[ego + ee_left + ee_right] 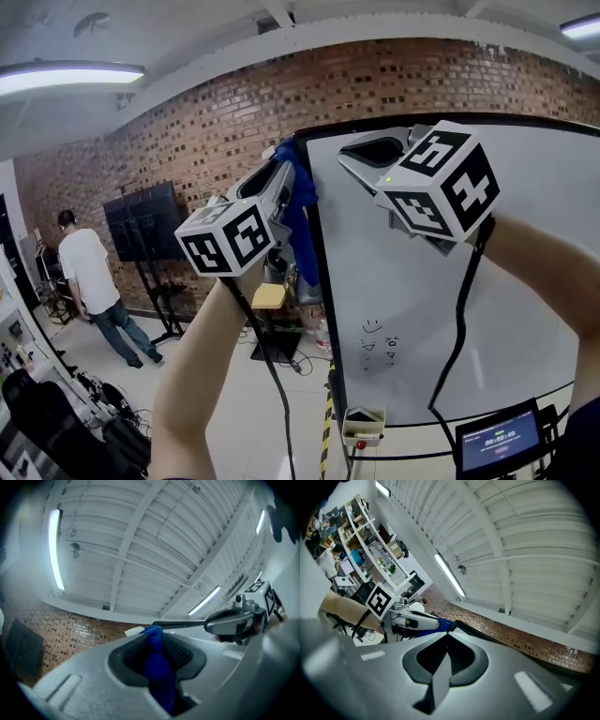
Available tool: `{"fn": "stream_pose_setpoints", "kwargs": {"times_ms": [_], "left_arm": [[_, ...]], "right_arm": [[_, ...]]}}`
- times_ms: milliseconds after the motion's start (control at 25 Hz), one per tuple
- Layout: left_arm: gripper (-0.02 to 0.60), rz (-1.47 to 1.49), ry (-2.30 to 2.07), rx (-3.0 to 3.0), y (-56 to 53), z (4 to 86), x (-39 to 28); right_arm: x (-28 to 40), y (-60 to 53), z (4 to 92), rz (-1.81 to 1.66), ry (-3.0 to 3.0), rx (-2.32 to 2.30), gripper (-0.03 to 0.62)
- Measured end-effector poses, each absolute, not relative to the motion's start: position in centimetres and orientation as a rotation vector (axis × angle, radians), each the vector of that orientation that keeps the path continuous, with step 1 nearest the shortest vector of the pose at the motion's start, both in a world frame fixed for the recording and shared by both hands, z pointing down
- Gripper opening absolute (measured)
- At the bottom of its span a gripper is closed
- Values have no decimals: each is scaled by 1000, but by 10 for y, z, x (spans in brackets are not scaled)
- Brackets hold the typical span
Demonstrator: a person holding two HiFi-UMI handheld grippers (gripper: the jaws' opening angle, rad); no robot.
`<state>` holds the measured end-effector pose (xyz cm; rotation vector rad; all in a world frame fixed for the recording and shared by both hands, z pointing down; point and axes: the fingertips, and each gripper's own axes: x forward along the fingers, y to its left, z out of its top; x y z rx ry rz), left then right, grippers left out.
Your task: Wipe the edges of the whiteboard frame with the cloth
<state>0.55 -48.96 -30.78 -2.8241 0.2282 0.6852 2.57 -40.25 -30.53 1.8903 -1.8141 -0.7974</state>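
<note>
Cloth [298, 202]: blue, clamped in the left gripper [284, 161], bunched at the fingertips with the rest hanging below them. In the left gripper view the fabric fills the gap between the pads and pokes out past the tips; the jaws are closed on it.

Position: the cloth sits at the top-left corner of the whiteboard frame [320, 248], with the hanging part draped along the black left edge. I can't tell whether it actually presses on the frame or is only just beside it. The left gripper comes at the corner from the left and is tilted upward.

Right gripper [354, 156]: jaws fully together with nothing between them, confirmed in the right gripper view. It is in front of the upper-left part of the whiteboard [422, 309], just right of the cloth and not touching it. Its own view shows the cloth's blue tip [437, 624] at the frame corner, right ahead of its closed jaws.

Background: brick wall [197, 141], person [91, 277] well off to the left.
</note>
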Motion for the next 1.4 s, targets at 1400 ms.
{"fn": "stream_pose_setpoints", "kwargs": {"times_ms": [1400], "left_arm": [[51, 860, 92, -2765, -447, -413, 19]], "right_arm": [[92, -329, -291, -830, -1760, 2017, 9]]}}
